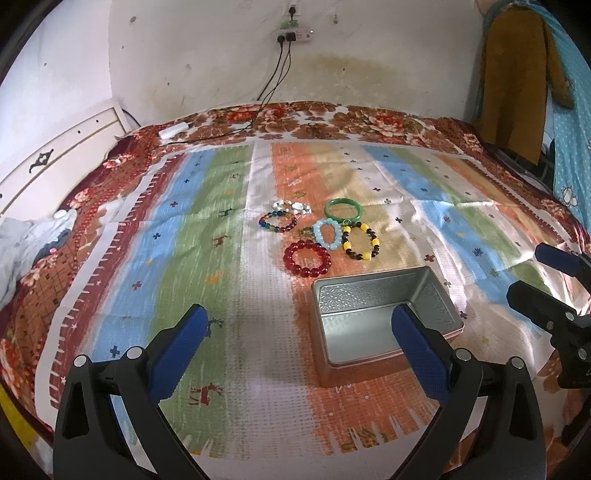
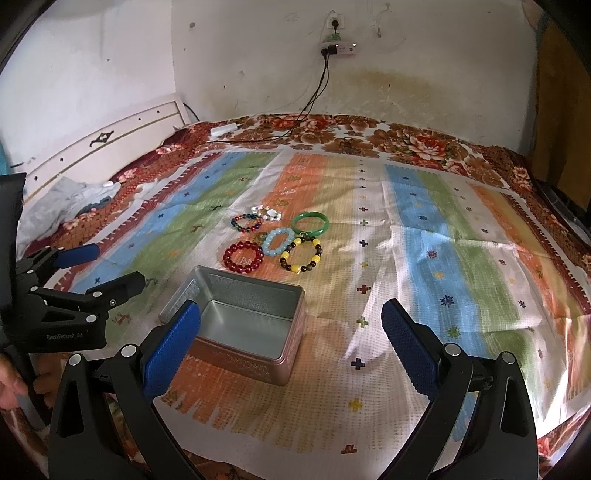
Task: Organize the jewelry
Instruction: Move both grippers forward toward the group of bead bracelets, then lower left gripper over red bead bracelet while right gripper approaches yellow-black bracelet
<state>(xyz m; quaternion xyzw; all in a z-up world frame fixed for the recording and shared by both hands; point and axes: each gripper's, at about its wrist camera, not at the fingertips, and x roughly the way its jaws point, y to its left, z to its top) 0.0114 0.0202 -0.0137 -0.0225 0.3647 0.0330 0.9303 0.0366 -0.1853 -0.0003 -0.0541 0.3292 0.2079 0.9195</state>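
A: Nearest the lens: left gripper [image 1: 301, 332], jaws spread wide, nothing between them, hovering over the near part of the bed [image 1: 122, 258]. Right one?

B: Right gripper [image 2: 291, 332], same: jaws wide apart, empty, above the near edge. Left gripper shows at the left of the right cam, w/ part of a hand [image 2: 11, 384] behind it.

A: Count the jewelry?

B: 6 pcs, all in one cluster approx. mid-bed on the striped cloth [image 1: 207, 206]: red bead bracelet [image 1: 306, 258], light-blue bead bracelet [image 1: 327, 233], yellow-and-dark bead bracelet [image 1: 361, 240], green bangle [image 1: 343, 210], multicolour bead bracelet [image 1: 277, 221], white bead bracelet [image 1: 291, 207]. Blue one touches the yellow/dark one; white touches multicolour. Small charm-like bit beside the blue one, too small to tell.

A: Box?

B: 1 metal tin [image 1: 384, 295], open, no lid on it, nothing inside. Sits between cluster and grippers, just nearside of the red bracelet, not touching.

A: Other stuff?

B: 2 black cables [image 1: 277, 74] run down from a wall socket [image 1: 295, 35] onto the far edge; white adapter [image 1: 173, 130] near far-left corner. Crumpled grey cloth [image 1: 26, 240] at left edge by the headboard [image 1: 62, 155]. Mustard garment [image 1: 517, 74] hangs past the far-right corner.

A: Anything blocking?

B: Left jaw pad covers the tin's near-right corner in the left cam.
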